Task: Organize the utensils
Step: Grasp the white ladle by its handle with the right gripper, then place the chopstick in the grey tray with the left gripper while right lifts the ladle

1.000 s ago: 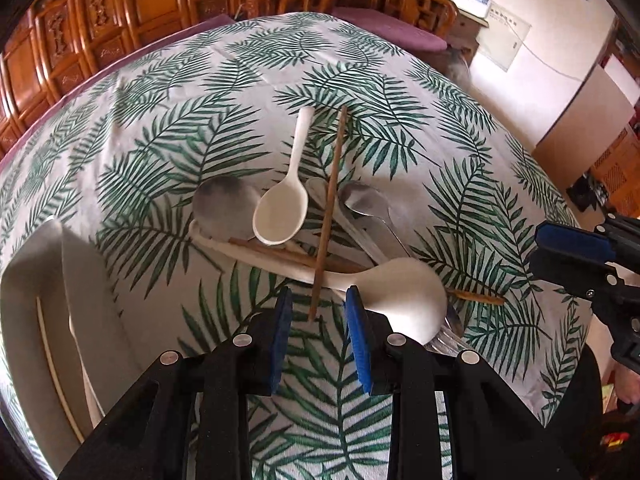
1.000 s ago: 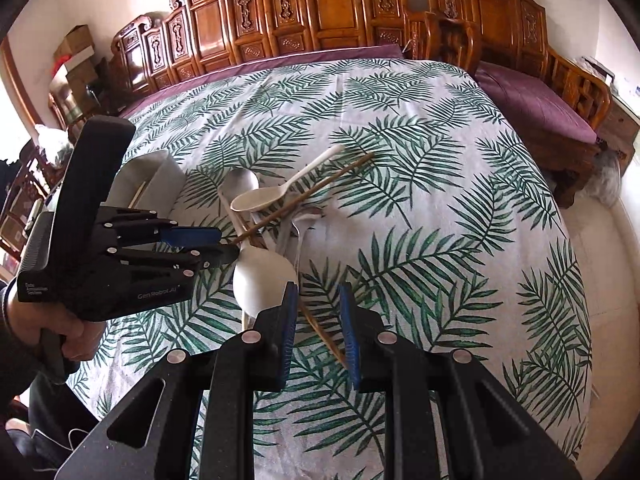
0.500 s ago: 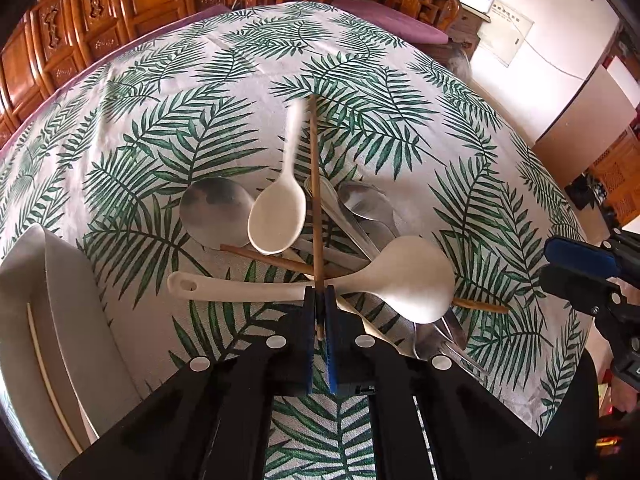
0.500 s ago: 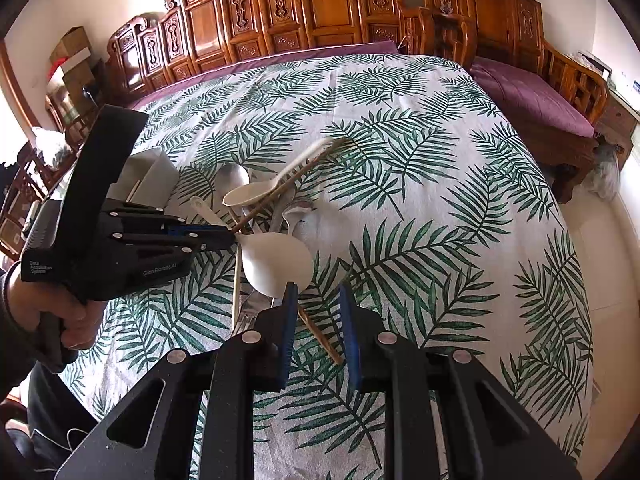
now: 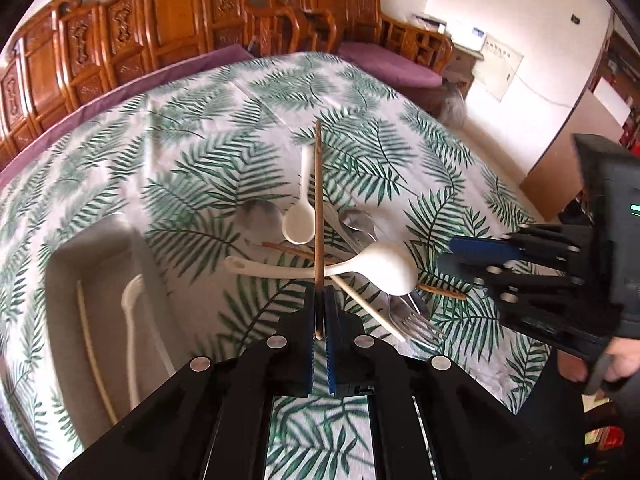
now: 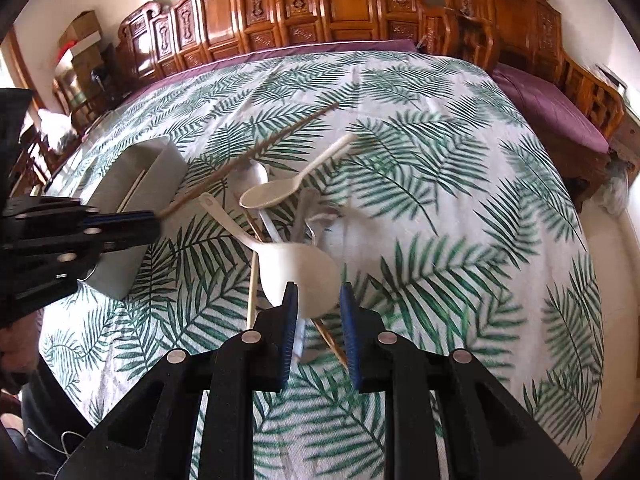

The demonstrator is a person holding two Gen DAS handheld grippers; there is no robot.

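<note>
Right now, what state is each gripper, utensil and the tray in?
left gripper: shut on the dark chopstick.
dark chopstick: held by its near end, lifted clear of the pile.
right gripper: open, holding nothing, over the rice paddle's bowl.
rice paddle: lying on the pile.
grey tray: holds a white fork and a pale chopstick.

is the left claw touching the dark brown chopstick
Touching. In the left wrist view the left claw is shut on the dark brown chopstick, both blue pads pressed against its near end.
</note>
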